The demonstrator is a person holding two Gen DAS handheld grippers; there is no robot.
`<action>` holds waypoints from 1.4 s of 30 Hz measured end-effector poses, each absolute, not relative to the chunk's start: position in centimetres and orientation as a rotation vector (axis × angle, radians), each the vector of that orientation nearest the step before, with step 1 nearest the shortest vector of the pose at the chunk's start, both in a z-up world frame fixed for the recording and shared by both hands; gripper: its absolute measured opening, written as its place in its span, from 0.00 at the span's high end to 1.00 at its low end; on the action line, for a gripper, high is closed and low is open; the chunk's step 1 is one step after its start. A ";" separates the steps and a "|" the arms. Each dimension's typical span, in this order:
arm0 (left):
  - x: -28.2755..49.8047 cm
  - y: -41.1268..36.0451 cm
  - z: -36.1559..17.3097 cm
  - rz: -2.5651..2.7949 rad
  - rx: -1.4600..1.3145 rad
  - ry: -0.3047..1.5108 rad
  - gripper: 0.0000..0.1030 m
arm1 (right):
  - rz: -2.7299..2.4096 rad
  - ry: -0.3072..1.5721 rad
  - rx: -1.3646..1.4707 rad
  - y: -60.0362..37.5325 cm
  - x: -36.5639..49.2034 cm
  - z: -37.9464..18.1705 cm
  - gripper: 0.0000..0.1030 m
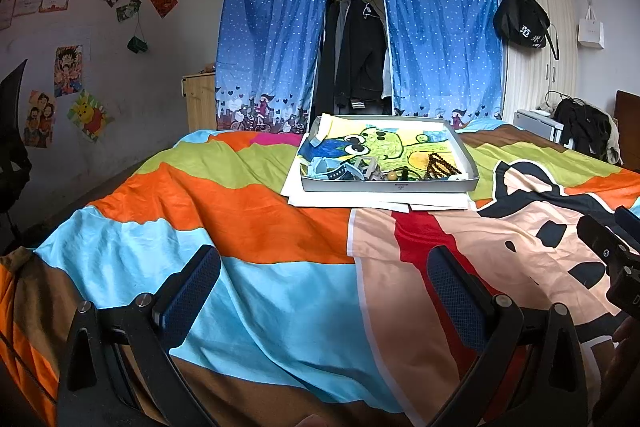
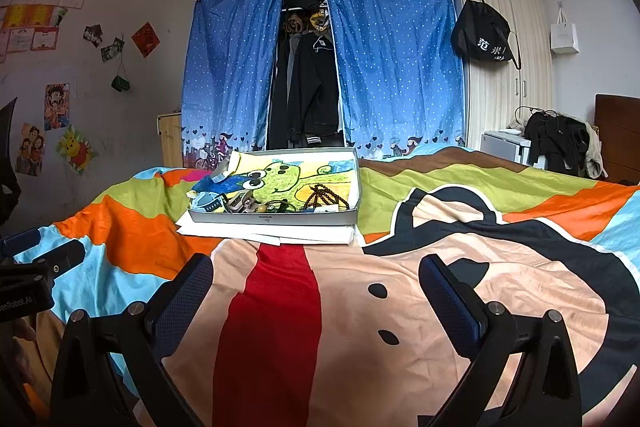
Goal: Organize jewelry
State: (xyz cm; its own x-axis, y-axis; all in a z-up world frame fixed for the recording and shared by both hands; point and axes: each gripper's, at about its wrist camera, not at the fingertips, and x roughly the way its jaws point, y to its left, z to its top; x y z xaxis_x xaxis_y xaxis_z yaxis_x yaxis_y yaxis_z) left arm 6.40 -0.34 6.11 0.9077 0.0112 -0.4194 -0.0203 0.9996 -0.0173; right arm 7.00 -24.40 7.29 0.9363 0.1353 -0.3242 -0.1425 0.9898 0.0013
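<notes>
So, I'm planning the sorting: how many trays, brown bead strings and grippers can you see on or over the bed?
Shallow grey tray: 1
Brown wooden bead string, lying in the tray: 1
Open two-finger grippers: 2, left gripper and right gripper
Total: 4

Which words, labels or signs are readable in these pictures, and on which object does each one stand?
"范 米": white characters on the black bag hanging on the wardrobe.
"enRobot.AI": partly cut off, on the left gripper body, right wrist view.
Wall certificates, red diamond paper, white paper bag: too small or blurred to read.
</notes>
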 end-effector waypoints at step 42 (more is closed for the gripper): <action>6.3 -0.7 6.1 0.012 -0.021 0.436 0.01 | 0.142 0.331 -0.022 -24.4 7.0 7.4 0.00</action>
